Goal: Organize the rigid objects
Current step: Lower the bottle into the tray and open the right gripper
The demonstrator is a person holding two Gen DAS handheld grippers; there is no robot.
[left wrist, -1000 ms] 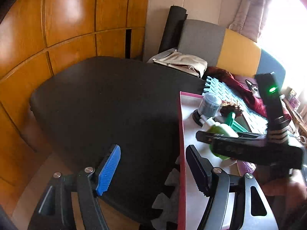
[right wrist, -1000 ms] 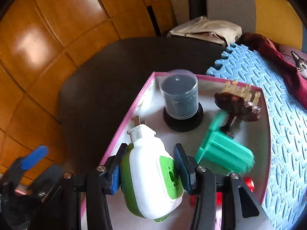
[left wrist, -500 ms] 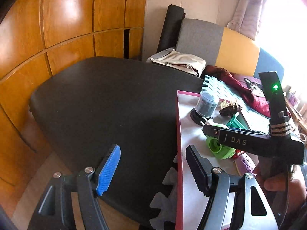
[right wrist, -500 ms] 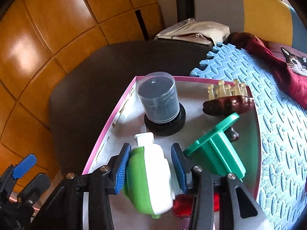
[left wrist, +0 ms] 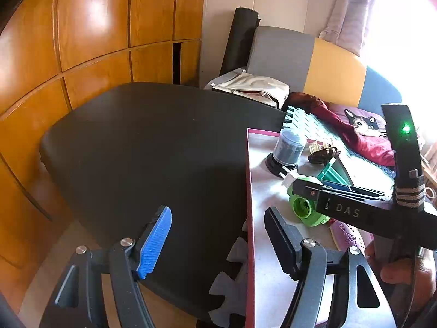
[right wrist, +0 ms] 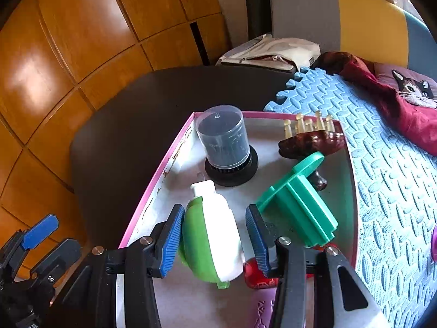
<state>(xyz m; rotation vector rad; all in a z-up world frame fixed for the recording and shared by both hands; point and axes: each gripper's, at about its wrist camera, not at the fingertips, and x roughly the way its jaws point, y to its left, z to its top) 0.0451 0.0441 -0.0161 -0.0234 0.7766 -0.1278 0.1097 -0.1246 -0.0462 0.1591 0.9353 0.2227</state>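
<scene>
A green and white plug-in device [right wrist: 210, 232] lies on its side in the pink-rimmed tray [right wrist: 164, 172]. It sits between the blue pads of my right gripper [right wrist: 214, 227]. The jaws are opening: the left pad still touches the green shell, and a gap shows at the right pad. In the left wrist view the same device [left wrist: 306, 205] rests on the tray under the right gripper's fingers. My left gripper [left wrist: 218, 232] stands open and holds nothing, over the black table's [left wrist: 150, 150] edge and the tray rim [left wrist: 250, 191].
The tray also holds a clear canister on a black base [right wrist: 224, 142], a brown wooden comb [right wrist: 311, 139], a green plastic piece [right wrist: 297, 205], a red item [right wrist: 254, 273] and a purple one [right wrist: 262, 309]. A blue foam mat [right wrist: 382, 164] lies right; wooden cabinets stand left.
The device has turned from face-up onto its side and come down onto the tray. The right pads have eased off it. The left gripper has kept still.
</scene>
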